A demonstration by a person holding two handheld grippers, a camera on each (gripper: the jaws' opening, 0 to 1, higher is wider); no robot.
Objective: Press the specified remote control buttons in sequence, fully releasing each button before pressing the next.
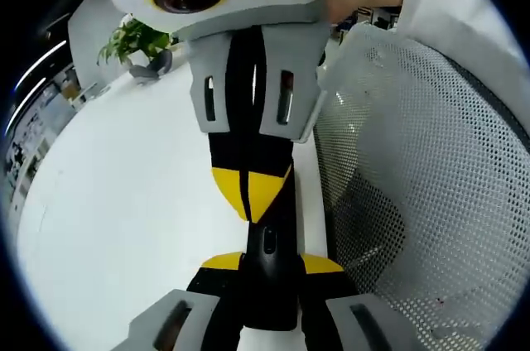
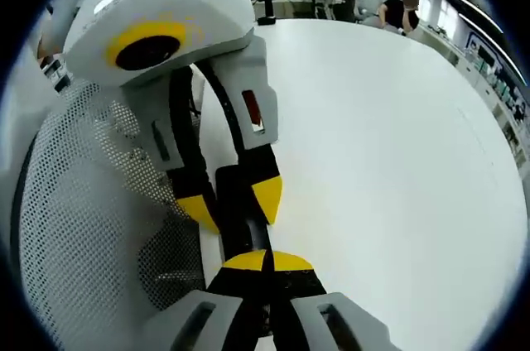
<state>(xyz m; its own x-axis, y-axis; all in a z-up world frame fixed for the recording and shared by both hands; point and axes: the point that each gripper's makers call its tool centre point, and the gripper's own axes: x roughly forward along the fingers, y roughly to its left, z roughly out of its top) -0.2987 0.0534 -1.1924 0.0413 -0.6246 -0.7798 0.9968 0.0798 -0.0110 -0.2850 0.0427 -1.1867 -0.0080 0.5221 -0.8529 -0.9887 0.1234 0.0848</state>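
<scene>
2 tools (image 1: 263, 262) (image 2: 267, 262) grip 1 remote (image 1: 269, 281).

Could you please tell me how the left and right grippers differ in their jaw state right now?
The left gripper has its jaws apart, clamped on the sides of the black remote control; the right gripper has its jaws shut together and holds nothing. The left carries the remote; the right points its joined tips at the remote's face. Both have yellow tips.

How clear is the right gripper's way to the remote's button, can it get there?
Probably yes. The left gripper clamps the remote by its sides, so the top face is open. The right gripper, jaws together, sits just past the small button with nothing between them.
</scene>
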